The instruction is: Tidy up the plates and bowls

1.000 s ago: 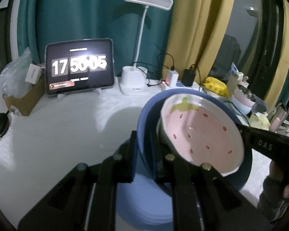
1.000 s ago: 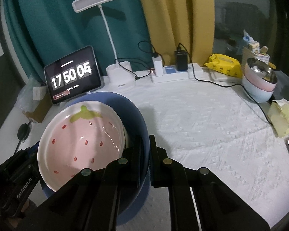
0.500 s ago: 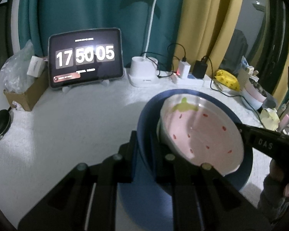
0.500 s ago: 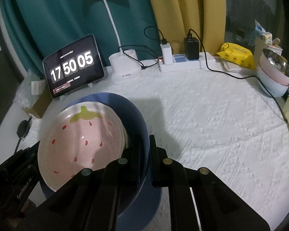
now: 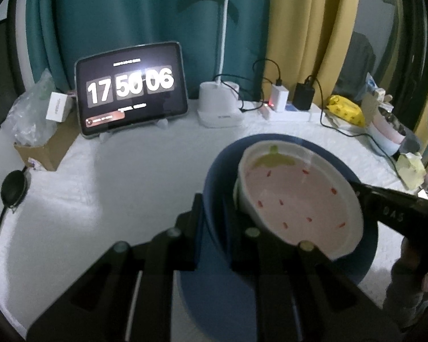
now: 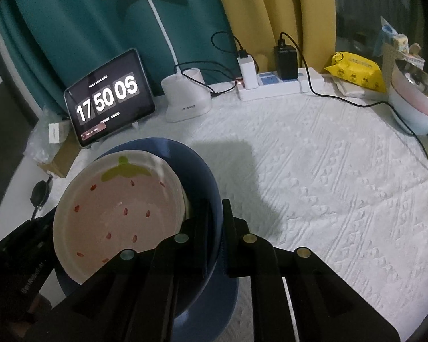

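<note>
Hand-held gripper [image 6: 215,228]; tablet [image 6: 109,97] beyond bowl [image 6: 197,171]

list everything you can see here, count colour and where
deep blue bowl: 1, blue, front left, both jaws clamp its rim
pink strawberry-print dish: 1, pink and white, inside the blue bowl
blue plate: 1, under the bowl
tablet clock: 1, black, back left
white desk lamp: 1, back centre
white power strip: 1, back, two chargers plugged in
yellow packet: 1, back right
stacked bowls: pink and pale, far right
cardboard box: 1, brown, far left
white tablecloth: 1
left gripper: black, shut
right gripper: black, shut
</note>
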A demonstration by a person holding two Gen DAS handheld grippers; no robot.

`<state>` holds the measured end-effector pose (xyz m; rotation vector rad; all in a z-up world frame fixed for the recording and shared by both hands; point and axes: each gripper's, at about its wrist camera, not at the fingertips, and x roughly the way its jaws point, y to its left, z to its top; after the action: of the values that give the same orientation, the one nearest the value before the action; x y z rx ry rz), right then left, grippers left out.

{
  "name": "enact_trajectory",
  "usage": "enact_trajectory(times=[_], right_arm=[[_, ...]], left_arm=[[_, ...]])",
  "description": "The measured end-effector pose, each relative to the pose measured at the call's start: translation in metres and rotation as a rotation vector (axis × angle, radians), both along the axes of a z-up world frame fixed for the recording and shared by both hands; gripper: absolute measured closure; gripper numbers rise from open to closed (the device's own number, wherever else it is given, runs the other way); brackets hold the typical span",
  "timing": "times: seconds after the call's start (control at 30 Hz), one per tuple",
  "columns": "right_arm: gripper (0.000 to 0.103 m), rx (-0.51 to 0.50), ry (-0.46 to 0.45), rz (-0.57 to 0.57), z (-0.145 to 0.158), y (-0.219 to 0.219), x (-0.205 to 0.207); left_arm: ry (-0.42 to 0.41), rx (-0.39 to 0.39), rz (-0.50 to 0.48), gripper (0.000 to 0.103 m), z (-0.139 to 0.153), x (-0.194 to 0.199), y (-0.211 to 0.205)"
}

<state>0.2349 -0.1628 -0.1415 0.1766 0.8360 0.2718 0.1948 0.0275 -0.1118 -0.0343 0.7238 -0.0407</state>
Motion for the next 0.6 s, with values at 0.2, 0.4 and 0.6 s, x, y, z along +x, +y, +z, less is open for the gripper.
enact_trajectory(times=[0.2, 0.4, 0.6], right_arm=[[0.092, 0.050, 0.019, 0.033, -0.0018, -0.0036, 0.0055], [0.092, 0.030, 0.000, 0.050, -0.0013, -0.0024, 0.0055], [0.078, 0.032, -0.013, 0.036, -0.0036, -0.0084, 0.0051]], left_arm=[[0.005, 0.034, 0.031, 0.090, -0.0009, -0.0011, -0.0029], [-0.002, 0.027, 0.060, 0.088, -0.0015, -0.0037, -0.0012], [-0.016, 0.043, 0.085, 0.088, -0.0023, -0.0052, -0.0037]])
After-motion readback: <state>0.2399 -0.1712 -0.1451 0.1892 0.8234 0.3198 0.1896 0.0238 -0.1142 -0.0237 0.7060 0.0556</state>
